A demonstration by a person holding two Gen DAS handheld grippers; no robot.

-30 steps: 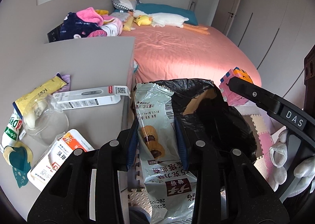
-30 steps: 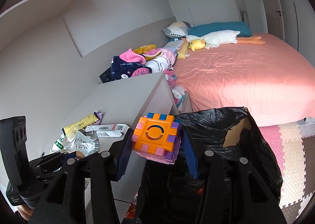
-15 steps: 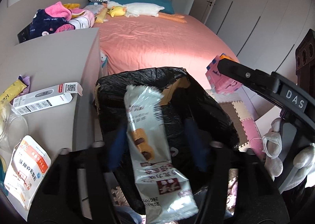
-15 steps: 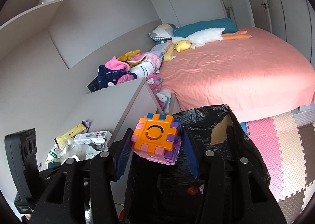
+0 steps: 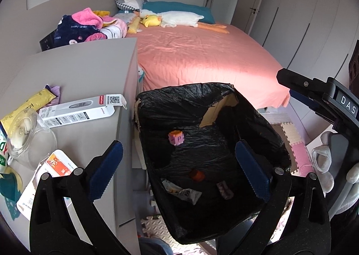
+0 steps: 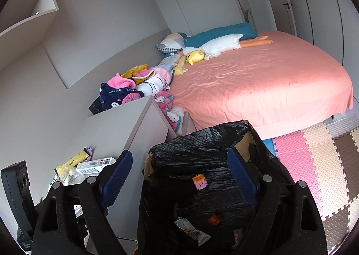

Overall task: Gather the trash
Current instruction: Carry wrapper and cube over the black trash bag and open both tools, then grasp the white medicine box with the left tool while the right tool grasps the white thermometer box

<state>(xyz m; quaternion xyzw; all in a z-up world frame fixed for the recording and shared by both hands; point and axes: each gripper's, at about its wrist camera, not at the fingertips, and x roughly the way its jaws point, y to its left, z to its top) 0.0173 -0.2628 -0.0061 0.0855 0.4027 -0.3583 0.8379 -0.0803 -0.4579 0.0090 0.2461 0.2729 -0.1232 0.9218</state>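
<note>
Both grippers hang empty over the black-lined trash bin (image 5: pixel 208 107) — left gripper (image 5: pixel 179 169) released wide, right gripper (image 6: pixel 179 174) jaws opening — while the white thermometer box (image 5: pixel 80 110) lies leftward on the grey cabinet top (image 5: pixel 89 69), long axis crosswise, nearer the left.

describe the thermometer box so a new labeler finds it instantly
Start at the grey cabinet top beside the pink bed. Near its edge facing the black-lined bin lies a long white box. Only it shows a thermometer picture and a QR-code flap.
</note>
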